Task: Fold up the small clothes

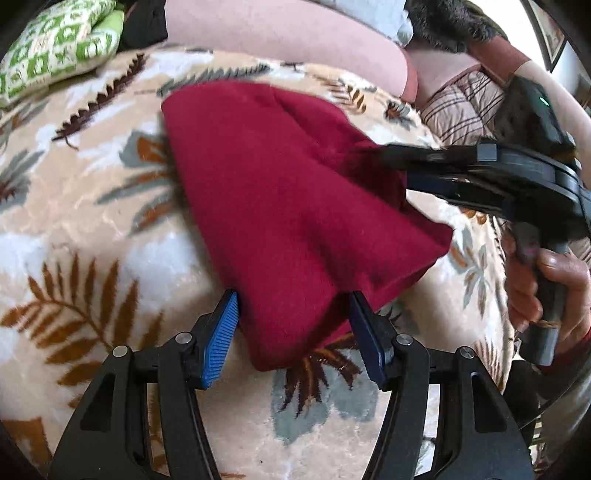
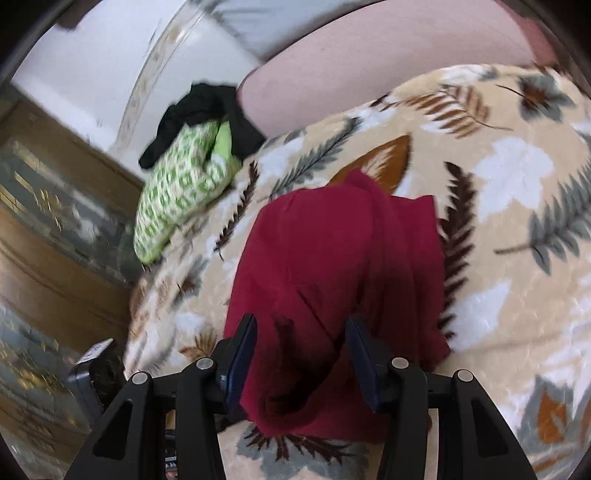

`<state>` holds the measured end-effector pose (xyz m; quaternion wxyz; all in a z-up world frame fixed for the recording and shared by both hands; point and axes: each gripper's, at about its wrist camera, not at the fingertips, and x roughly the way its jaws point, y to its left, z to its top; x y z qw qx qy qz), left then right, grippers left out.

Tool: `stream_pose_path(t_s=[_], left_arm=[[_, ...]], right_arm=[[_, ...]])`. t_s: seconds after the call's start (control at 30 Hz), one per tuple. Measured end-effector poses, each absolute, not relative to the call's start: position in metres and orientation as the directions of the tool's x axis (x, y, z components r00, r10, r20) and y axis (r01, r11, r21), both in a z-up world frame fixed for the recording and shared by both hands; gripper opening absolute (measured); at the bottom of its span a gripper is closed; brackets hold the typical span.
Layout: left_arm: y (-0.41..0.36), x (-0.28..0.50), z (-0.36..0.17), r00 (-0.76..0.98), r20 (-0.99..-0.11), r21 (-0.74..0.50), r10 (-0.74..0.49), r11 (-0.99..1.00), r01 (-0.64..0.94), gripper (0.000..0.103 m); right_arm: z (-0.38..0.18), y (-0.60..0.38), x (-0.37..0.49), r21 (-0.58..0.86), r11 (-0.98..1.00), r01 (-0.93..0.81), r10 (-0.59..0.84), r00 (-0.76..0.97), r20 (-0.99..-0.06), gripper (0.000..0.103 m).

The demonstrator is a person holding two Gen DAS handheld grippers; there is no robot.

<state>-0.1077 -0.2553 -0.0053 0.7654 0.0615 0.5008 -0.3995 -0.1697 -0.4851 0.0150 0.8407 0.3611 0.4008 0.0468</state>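
A dark red garment lies partly folded on a beige leaf-patterned blanket. My left gripper is open, its blue pads standing on either side of the garment's near corner without pinching it. My right gripper reaches in from the right over the garment's right edge, blurred. In the right wrist view the red garment fills the middle and my right gripper is open, with cloth bunched between its fingers.
A green-and-white patterned cloth and a black cloth lie at the blanket's far edge. A pink pillow lies behind. A striped brown cloth is at the right. A wooden edge borders the bed.
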Motion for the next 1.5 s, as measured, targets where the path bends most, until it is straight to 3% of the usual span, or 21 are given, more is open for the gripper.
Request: stream_pose_path(t_s=[0.07,0.2,0.23,0.3,0.37,0.43,0.5,0.53,0.57,0.6,0.67,0.73,0.77,0.8,0.83,0.9,1.07,1.13,1.2,1.27,1.5], left_arm=[[-0.255,-0.109,-0.009,0.174,-0.823,-0.305,-0.541,0.679,0.668,0.060],[-0.251,-0.116,-0.004,0.166,-0.819,-0.309,-0.549,0.665,0.680,0.060],[-0.251,-0.117,-0.003,0.171,-0.820,-0.302,-0.546,0.667,0.681,0.060],[-0.250,-0.117,0.001,0.178,-0.820,-0.301,-0.545,0.674,0.675,0.060],[-0.246,-0.120,0.012,0.190,-0.799,-0.317,-0.571,0.668,0.673,0.060],[-0.243,-0.121,0.025,0.221,-0.775,-0.313,-0.592,0.663,0.680,0.060],[-0.244,-0.121,0.032,0.248,-0.766,-0.290,-0.593,0.663,0.690,0.060],[-0.246,-0.120,0.034,0.256,-0.765,-0.281,-0.591,0.663,0.694,0.060],[-0.248,-0.119,0.034,0.262,-0.767,-0.272,-0.585,0.668,0.693,0.060],[-0.251,-0.118,0.032,0.264,-0.773,-0.268,-0.577,0.674,0.689,0.060],[-0.257,-0.116,0.026,0.245,-0.782,-0.277,-0.574,0.671,0.688,0.060],[-0.259,-0.115,0.020,0.233,-0.800,-0.269,-0.553,0.678,0.683,0.060],[-0.259,-0.115,0.018,0.229,-0.808,-0.266,-0.543,0.682,0.681,0.060],[-0.257,-0.116,0.018,0.224,-0.808,-0.270,-0.544,0.681,0.681,0.060],[-0.255,-0.117,0.021,0.225,-0.803,-0.276,-0.552,0.678,0.681,0.060],[-0.252,-0.117,0.026,0.238,-0.786,-0.282,-0.571,0.673,0.683,0.060],[-0.263,-0.106,0.019,0.238,-0.793,-0.293,-0.560,0.694,0.657,0.060],[-0.266,-0.104,0.015,0.239,-0.803,-0.288,-0.545,0.707,0.646,0.060],[-0.266,-0.104,0.017,0.256,-0.803,-0.280,-0.539,0.719,0.636,0.060],[-0.265,-0.103,0.023,0.282,-0.796,-0.263,-0.535,0.727,0.634,0.060],[-0.273,-0.086,0.025,0.332,-0.795,-0.245,-0.508,0.769,0.591,0.060]], right_arm=[[0.001,-0.478,-0.154,0.571,0.779,0.258,0.316,0.626,-0.713,0.022],[0.016,-0.482,-0.170,0.500,0.836,0.227,0.253,0.649,-0.718,0.012],[0.021,-0.486,-0.177,0.477,0.846,0.237,0.221,0.658,-0.720,0.000],[0.014,-0.493,-0.187,0.386,0.870,0.305,0.120,0.629,-0.768,0.000],[0.001,-0.498,-0.190,0.464,0.836,0.293,0.203,0.620,-0.757,0.000],[0.010,-0.498,-0.203,0.539,0.804,0.250,0.249,0.681,-0.688,0.001],[0.022,-0.495,-0.210,0.560,0.798,0.223,0.266,0.702,-0.660,0.019],[0.026,-0.494,-0.211,0.578,0.787,0.217,0.278,0.712,-0.645,0.050],[0.027,-0.491,-0.209,0.589,0.777,0.222,0.283,0.714,-0.641,0.071],[0.025,-0.490,-0.205,0.622,0.748,0.231,0.298,0.720,-0.627,0.073],[0.016,-0.487,-0.189,0.678,0.692,0.247,0.333,0.724,-0.604,0.073],[-0.002,-0.482,-0.170,0.669,0.680,0.299,0.341,0.680,-0.650,0.073],[-0.018,-0.478,-0.159,0.638,0.675,0.372,0.335,0.616,-0.713,0.066],[-0.027,-0.475,-0.157,0.668,0.647,0.366,0.372,0.614,-0.696,0.054],[-0.029,-0.474,-0.156,0.698,0.630,0.341,0.402,0.626,-0.668,0.028],[-0.010,-0.469,-0.168,0.641,0.706,0.302,0.341,0.648,-0.681,0.023],[0.017,-0.468,-0.195,0.500,0.811,0.305,0.197,0.662,-0.724,0.022],[-0.005,-0.472,-0.183,0.512,0.806,0.297,0.237,0.631,-0.739,0.023],[-0.025,-0.478,-0.177,0.550,0.784,0.288,0.301,0.599,-0.742,0.032],[-0.017,-0.484,-0.182,0.553,0.779,0.296,0.284,0.619,-0.732,0.042],[0.036,-0.490,-0.191,0.484,0.842,0.236,0.177,0.727,-0.663,0.042]])
